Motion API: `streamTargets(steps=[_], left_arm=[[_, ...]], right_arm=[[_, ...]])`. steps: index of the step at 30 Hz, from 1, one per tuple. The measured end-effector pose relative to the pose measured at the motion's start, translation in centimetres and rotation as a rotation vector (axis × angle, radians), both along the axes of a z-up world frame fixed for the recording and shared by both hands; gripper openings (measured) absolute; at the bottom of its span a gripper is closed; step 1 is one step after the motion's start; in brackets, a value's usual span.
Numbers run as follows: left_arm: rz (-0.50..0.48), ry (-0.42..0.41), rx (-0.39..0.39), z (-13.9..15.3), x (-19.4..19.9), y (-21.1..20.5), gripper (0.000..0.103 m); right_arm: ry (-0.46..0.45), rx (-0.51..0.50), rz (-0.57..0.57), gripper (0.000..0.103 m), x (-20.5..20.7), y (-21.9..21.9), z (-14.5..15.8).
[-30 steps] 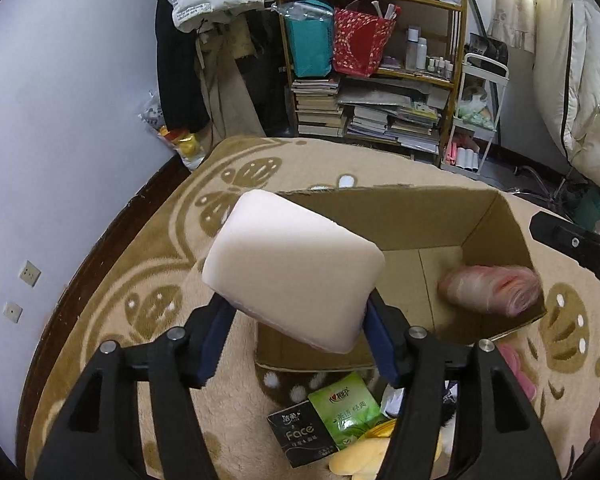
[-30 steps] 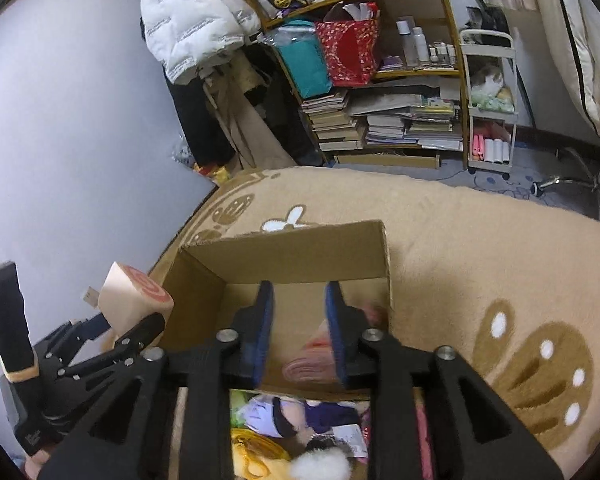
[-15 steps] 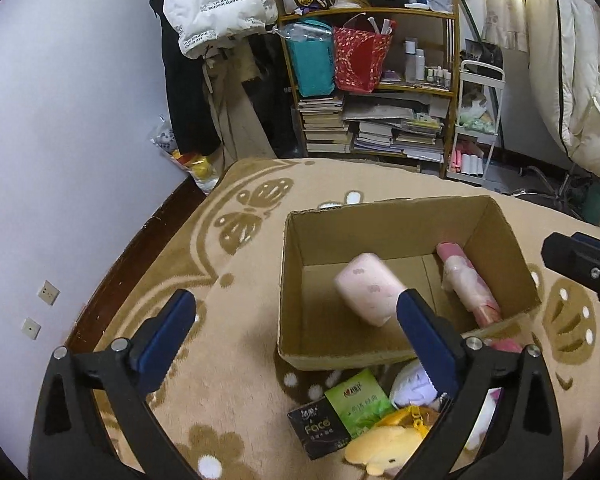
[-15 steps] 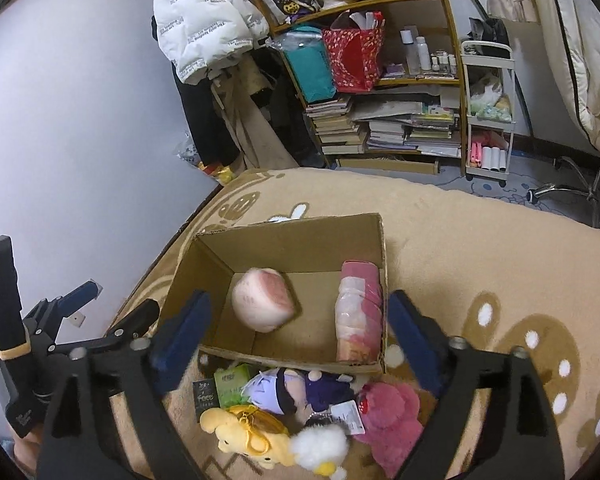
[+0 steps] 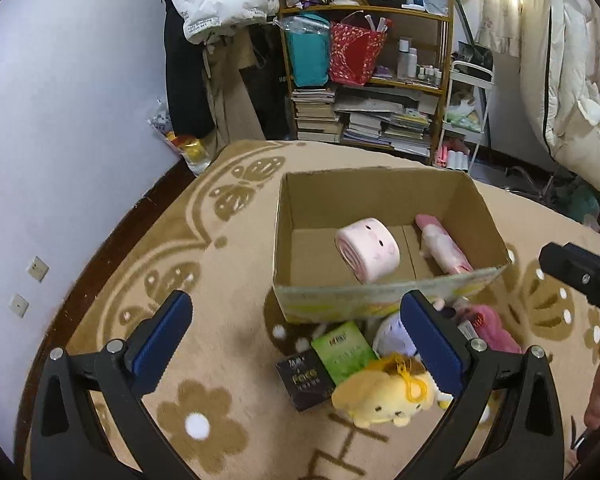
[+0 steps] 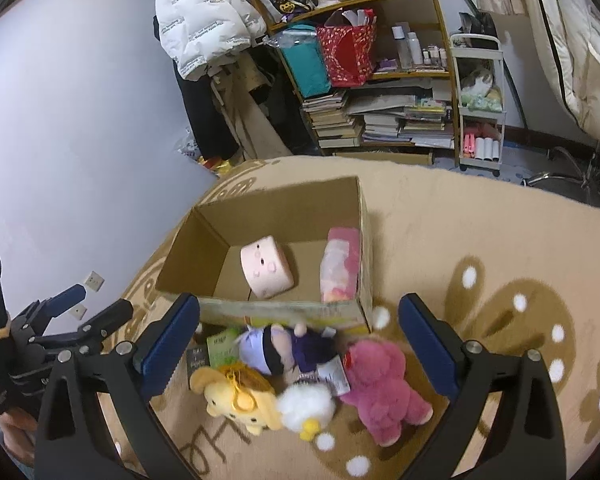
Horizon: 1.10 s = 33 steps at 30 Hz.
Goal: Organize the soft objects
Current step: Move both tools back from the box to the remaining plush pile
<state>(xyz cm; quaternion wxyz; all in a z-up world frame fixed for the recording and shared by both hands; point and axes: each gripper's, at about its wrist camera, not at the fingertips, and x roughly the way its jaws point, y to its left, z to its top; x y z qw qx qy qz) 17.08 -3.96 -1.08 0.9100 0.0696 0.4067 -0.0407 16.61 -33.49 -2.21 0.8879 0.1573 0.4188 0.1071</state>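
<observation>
1. My left claw gapes wide, holding nothing.
2. In the cardboard box lie a pink roll cushion and, rightward, a pink wrapped bundle.
3. Yellow plush, purple doll and pink bear sit on the rug before it.
4. My right claw is spread apart, empty.

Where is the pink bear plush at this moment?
In the right wrist view, the pink bear plush lies on the carpet outside the cardboard box, near its right front corner, beside the white fluffy plush.
</observation>
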Motion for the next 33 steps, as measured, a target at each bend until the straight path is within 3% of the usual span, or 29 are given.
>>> streamTargets(steps=[8,12,17,21,24,29,31,33], left_arm=[[-0.030,0.047,0.007,-2.5,-1.4,-0.5,0.103],[-0.048,0.063,0.026,-4.2,-2.1,-1.1,0.103],[-0.076,0.113,0.034,-6.6,-2.7,-1.7,0.103],[-0.048,0.101,0.047,-7.7,-3.0,-1.9,0.103],[-0.055,0.142,0.015,-8.7,-2.9,-2.0,0.103],[-0.071,0.166,0.027,-9.8,-2.9,-2.5,0.103],[-0.071,0.183,0.018,-10.2,-2.7,-2.5,0.103],[-0.067,0.196,0.018,-10.6,-2.6,-2.6,0.103]], right_arm=[[0.051,0.004,0.005,0.103,-1.9,0.4,-3.2],[0.091,0.060,0.025,0.087,-2.4,0.6,-4.8],[0.135,0.096,0.034,0.080,-3.1,1.1,-6.8],[0.155,0.165,0.021,0.078,-3.7,1.0,-8.4],[0.177,0.145,0.028,0.065,-3.9,1.2,-9.6],[0.209,0.129,0.053,0.060,-3.8,1.4,-10.8],[0.216,0.130,0.067,0.051,-3.7,1.8,-11.2],[0.221,0.122,0.078,0.050,-3.6,2.1,-11.5]])
